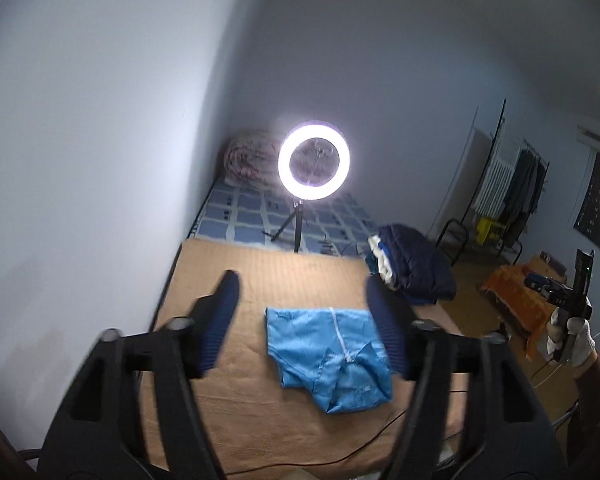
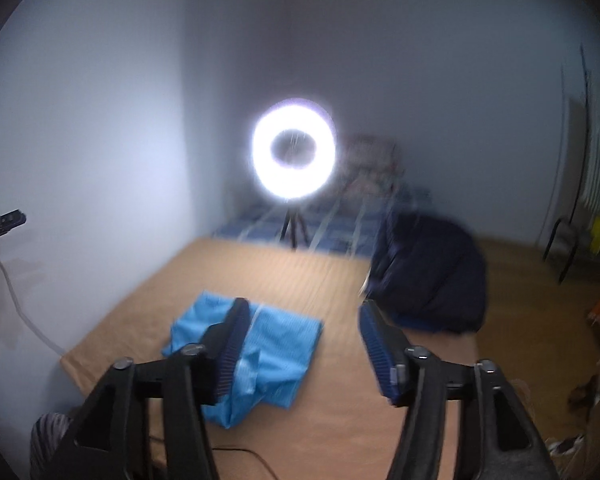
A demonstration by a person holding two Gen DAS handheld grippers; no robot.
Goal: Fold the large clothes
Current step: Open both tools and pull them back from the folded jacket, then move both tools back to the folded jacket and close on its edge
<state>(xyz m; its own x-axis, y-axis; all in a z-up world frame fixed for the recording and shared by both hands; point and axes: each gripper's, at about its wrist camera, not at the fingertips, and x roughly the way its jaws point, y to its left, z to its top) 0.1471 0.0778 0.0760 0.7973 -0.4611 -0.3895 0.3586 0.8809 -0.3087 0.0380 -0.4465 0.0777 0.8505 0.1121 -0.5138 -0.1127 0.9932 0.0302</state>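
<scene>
Above the tan bed cover [image 1: 228,280], both grippers, left gripper [image 1: 304,320] and right gripper [image 2: 300,344], are hovering agape and empty; the folded blue garment [image 1: 328,356] is lying finished, likely awaiting transfer to the dark clothes pile [image 1: 412,268].

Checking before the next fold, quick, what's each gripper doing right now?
Left gripper: open, holding nothing, above the blue garment.
Right gripper: open, holding nothing.

both wrist views above bed [image 1: 228,280], facing ring light [image 1: 314,166]

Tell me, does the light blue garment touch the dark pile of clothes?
Apart. In the left wrist view, bare tan cover separates the light blue garment from the dark pile.
</scene>
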